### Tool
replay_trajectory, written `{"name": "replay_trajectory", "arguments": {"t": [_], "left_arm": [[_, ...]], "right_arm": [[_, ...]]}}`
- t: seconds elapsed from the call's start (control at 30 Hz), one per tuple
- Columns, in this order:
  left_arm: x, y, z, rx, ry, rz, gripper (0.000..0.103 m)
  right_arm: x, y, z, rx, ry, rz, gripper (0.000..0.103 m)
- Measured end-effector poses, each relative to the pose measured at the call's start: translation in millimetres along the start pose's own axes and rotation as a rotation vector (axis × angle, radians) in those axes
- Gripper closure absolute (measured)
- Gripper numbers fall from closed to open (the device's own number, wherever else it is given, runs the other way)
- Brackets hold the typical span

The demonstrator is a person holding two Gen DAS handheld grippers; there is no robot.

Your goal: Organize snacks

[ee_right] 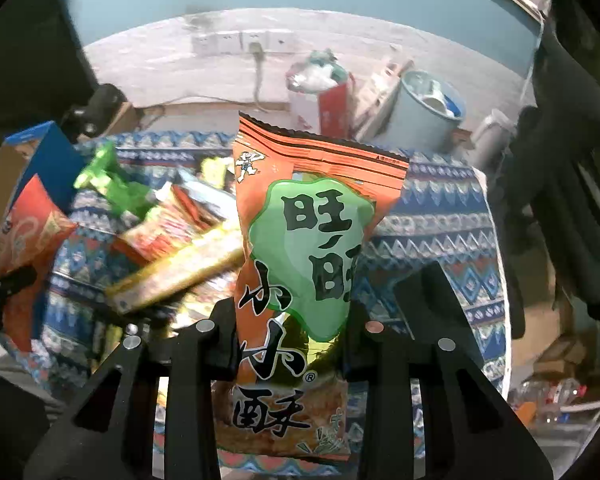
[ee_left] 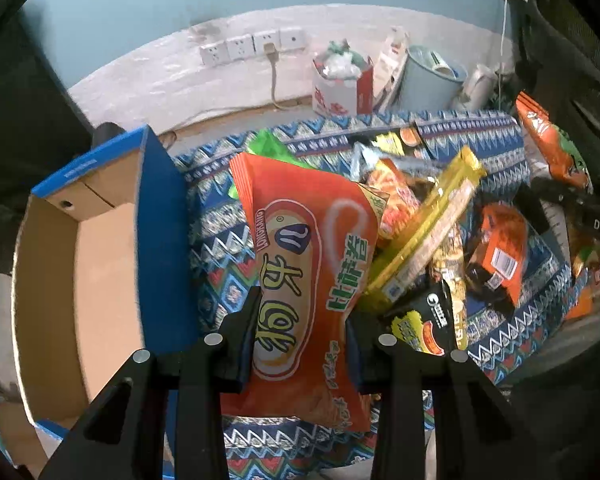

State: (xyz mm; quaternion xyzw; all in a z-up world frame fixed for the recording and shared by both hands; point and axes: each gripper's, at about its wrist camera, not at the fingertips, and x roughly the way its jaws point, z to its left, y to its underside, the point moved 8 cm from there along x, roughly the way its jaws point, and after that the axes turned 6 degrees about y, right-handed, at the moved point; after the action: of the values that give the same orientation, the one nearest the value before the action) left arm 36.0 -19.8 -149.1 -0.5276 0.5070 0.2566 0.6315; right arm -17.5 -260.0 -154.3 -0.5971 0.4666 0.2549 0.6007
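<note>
squarely between both tongs point(ee_left: 302, 344), snack bags point(ee_left: 300, 280)

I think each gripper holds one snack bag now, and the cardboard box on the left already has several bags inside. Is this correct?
Not quite. The cardboard box has no bags in it where the left wrist view shows its inside. The rest holds: the left gripper grips an orange-red bag, and the right gripper grips an orange and green bag.

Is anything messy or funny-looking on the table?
Yes. The snack pile lies jumbled on the patterned cloth, packets crossing every way, and a long yellow packet leans tilted across the others. The cardboard box beside it holds no snacks where its inside shows. Nothing looks torn or spilled.
</note>
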Motion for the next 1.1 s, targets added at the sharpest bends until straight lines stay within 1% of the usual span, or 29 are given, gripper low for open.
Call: {"name": "replay_trajectory", "arguments": {"t": [0.17, 0.57, 0.77, 1.1], "left_arm": [[-14.1, -8.2, 13.4, -0.01, -0.023, -0.05, 0.066], [-46.4, -14.0, 48.4, -0.07, -0.037, -0.132, 0.066], [-57.5, -9.1, 72.4, -0.112, -0.052, -0.153, 0.066], [-70.0, 10.0, 125.3, -0.211, -0.08, -0.175, 0.066]], "right_arm": [[-9.3, -15.1, 19.2, -0.022, -0.035, -0.031, 0.07], [-31.4, -44.1, 81.7, -0.098, -0.118, -0.085, 0.07], [-38.0, -56.5, 120.9, -0.145, -0.152, -0.1, 0.07], [-40.6, -67.7, 187.5, -0.227, -0.201, -0.104, 0.07]]}}
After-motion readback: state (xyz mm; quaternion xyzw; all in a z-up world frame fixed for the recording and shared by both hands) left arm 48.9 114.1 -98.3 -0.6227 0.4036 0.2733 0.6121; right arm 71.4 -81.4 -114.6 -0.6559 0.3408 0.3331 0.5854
